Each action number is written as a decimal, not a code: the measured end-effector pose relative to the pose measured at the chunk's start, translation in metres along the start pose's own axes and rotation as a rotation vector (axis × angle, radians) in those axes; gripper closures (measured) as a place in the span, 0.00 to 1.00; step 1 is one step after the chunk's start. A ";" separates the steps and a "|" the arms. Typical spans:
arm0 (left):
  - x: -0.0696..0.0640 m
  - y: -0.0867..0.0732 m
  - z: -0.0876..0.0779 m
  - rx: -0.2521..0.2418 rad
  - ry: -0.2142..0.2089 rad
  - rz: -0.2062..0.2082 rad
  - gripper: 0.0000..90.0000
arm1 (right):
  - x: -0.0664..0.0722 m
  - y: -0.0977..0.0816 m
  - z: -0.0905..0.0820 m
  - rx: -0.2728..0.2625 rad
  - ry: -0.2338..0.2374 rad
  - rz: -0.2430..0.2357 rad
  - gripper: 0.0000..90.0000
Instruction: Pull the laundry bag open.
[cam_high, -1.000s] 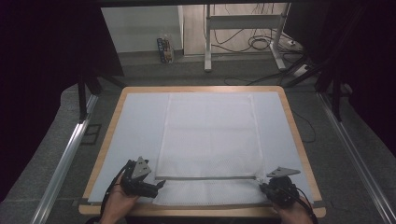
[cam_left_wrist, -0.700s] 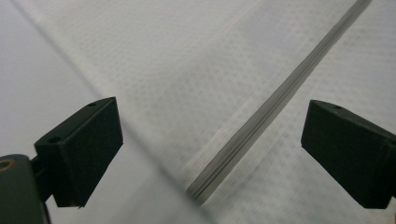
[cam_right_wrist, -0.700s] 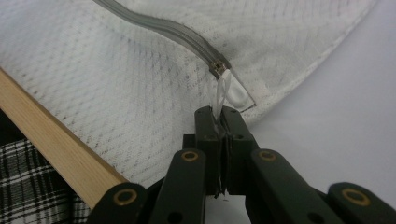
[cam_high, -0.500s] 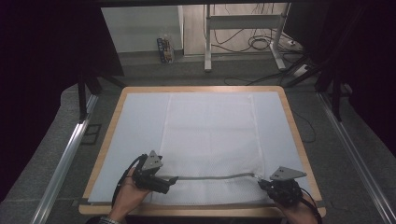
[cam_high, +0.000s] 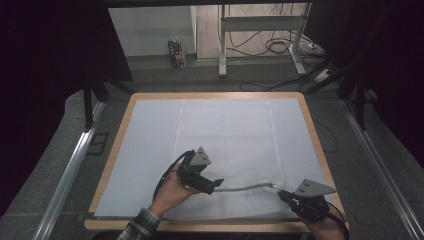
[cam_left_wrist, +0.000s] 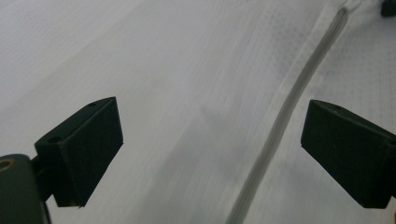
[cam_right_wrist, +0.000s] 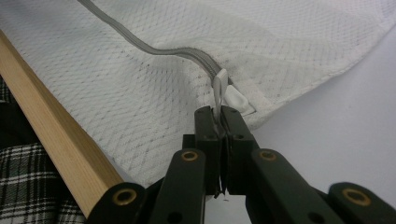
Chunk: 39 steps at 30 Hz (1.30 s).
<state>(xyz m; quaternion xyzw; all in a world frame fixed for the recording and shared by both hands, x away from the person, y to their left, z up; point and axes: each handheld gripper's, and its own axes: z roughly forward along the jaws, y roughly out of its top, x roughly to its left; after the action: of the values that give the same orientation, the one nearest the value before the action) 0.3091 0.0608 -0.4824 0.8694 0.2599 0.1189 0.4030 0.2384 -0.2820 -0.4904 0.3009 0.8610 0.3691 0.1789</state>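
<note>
Item: white mesh laundry bag (cam_high: 227, 145), lying flat on the pale sheet of a wood-framed counter (cam_high: 316, 137), its grey zipper (cam_high: 247, 188) running along the near edge and lifted in a shallow curve between the two tools. Right gripper (cam_right_wrist: 219, 122), at the counter's near right corner (cam_high: 286, 194): fingers (cam_right_wrist: 236, 135) pressed together on the zipper's white pull tab (cam_right_wrist: 219, 86), the tab standing upright between them; the wooden counter rim and a plaid sleeve (cam_right_wrist: 18, 186) lie beside it. Left gripper (cam_high: 216, 184), held in a hand (cam_high: 172, 192) near the middle of the bag's near edge: fingers (cam_left_wrist: 84, 149) spread wide above the mesh, the zipper (cam_left_wrist: 285, 112) passing just inside the right-hand finger, nothing clamped
</note>
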 end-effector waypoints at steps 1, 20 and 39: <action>-0.002 0.007 0.007 -0.003 -0.014 0.009 0.06 | 0.000 0.000 0.000 -0.002 0.003 0.001 0.96; -0.059 0.086 0.109 0.033 -0.129 0.201 0.06 | -0.003 -0.001 -0.002 -0.027 0.035 0.000 0.96; -0.044 0.081 0.101 0.028 -0.081 0.168 0.10 | -0.003 0.000 -0.002 -0.026 0.031 -0.008 0.96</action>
<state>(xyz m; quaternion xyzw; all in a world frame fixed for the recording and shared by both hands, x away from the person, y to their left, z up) 0.3430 -0.0715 -0.4860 0.8978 0.1713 0.1134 0.3896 0.2391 -0.2848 -0.4889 0.2892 0.8600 0.3841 0.1708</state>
